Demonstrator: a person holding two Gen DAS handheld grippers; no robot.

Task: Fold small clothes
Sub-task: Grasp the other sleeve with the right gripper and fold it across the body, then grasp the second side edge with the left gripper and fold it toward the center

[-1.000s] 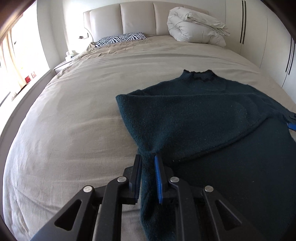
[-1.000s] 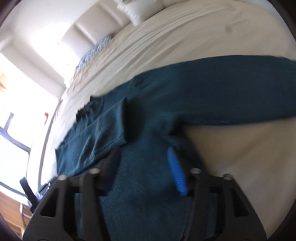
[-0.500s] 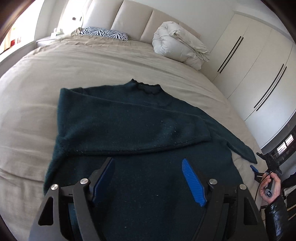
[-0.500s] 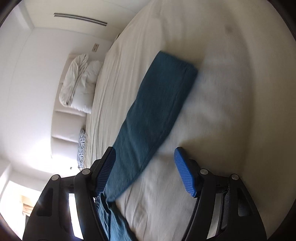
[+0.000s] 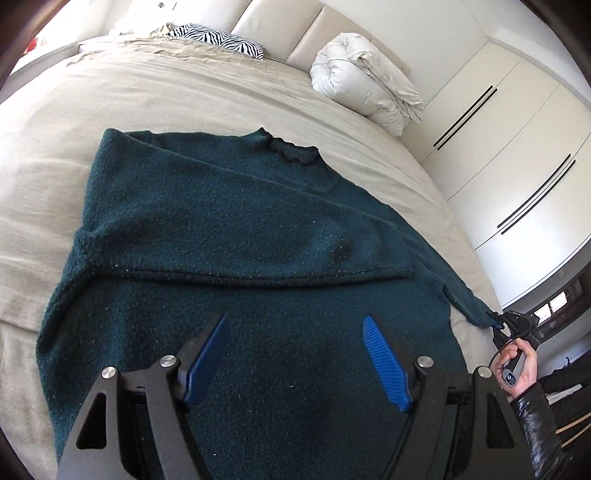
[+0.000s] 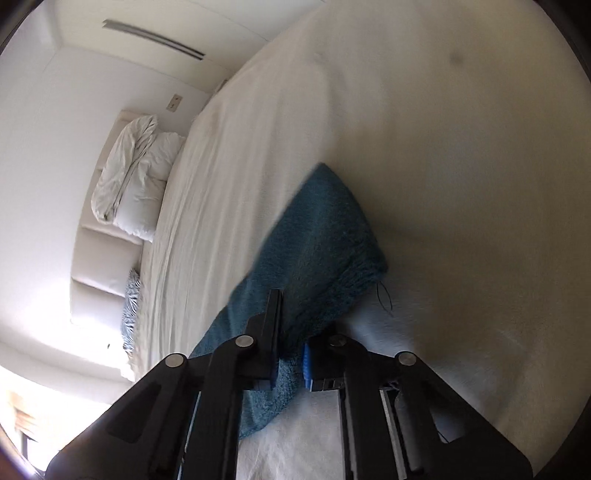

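Observation:
A dark teal sweater point(image 5: 240, 229) lies flat on the beige bed point(image 5: 147, 96), collar toward the headboard. Its left sleeve is folded across the chest. My left gripper point(image 5: 295, 354) hovers open over the sweater's lower body with nothing between its blue pads. The other sleeve point(image 6: 317, 236) stretches out to the right. In the right wrist view my right gripper point(image 6: 291, 354) has its jaws closing tight, pinching this sleeve near the cuff. In the left wrist view the right gripper point(image 5: 498, 326) shows at the sleeve's end, held by a hand point(image 5: 517, 365).
A rolled white duvet point(image 5: 365, 92) and a zebra pillow point(image 5: 218, 38) lie by the padded headboard point(image 5: 332, 26). White wardrobe doors point(image 5: 517, 147) line the right side. The bed's edge runs just past the sleeve end, where a black shiny jacket sleeve point(image 5: 535, 424) shows.
My left gripper let go of the folded sleeve, opened and swung over the sweater's body. My right gripper travelled out along the other sleeve and shut on it near the cuff.

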